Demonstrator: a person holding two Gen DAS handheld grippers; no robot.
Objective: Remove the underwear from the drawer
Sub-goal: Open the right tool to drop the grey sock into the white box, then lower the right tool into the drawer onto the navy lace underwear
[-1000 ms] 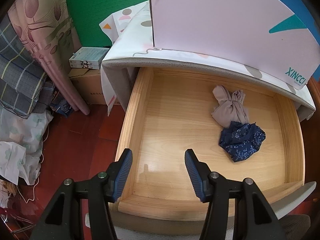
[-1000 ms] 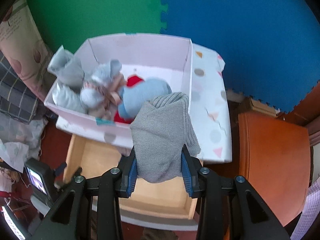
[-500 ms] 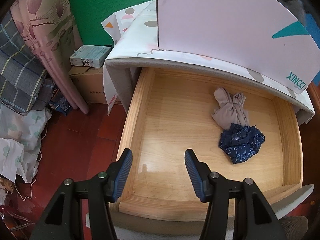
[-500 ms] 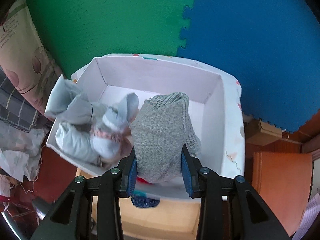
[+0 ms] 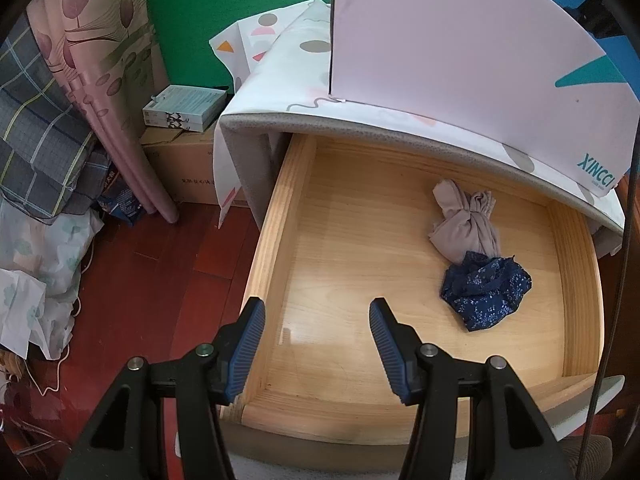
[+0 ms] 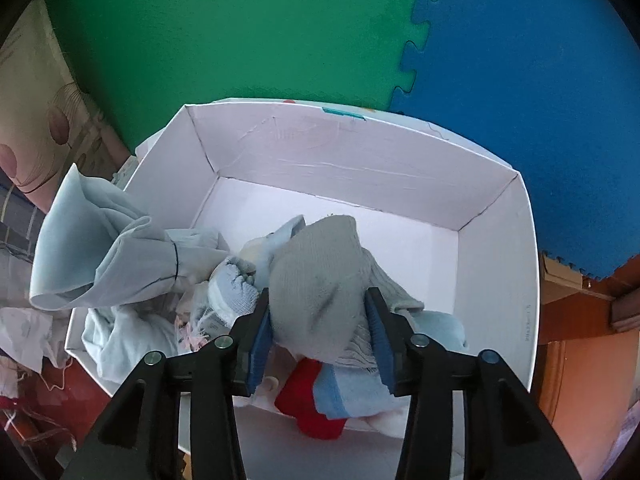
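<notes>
Wood drawer (image 5: 276,216) pulled out under a cloth-covered top w/ dots & triangles; dark red floor (image 5: 152,280) to its left, pink curtain (image 5: 100,92), cardboard carton (image 5: 180,160) w/ a small flat box on it; green (image 6: 240,28) & blue foam mats (image 6: 532,92) on the wall behind. White box (image 6: 496,280) on top reads "XINCCI" in teal on its side. In the drawer: beige underwear (image 5: 466,220) touching navy floral underwear (image 5: 486,290), both right of centre. My left gripper (image 5: 317,328) hangs wide open over the drawer front, holding nothing; my right gripper (image 6: 318,330) is clamped on grey knit underwear (image 6: 320,284) above the box, over pale blue & red garments already inside.
</notes>
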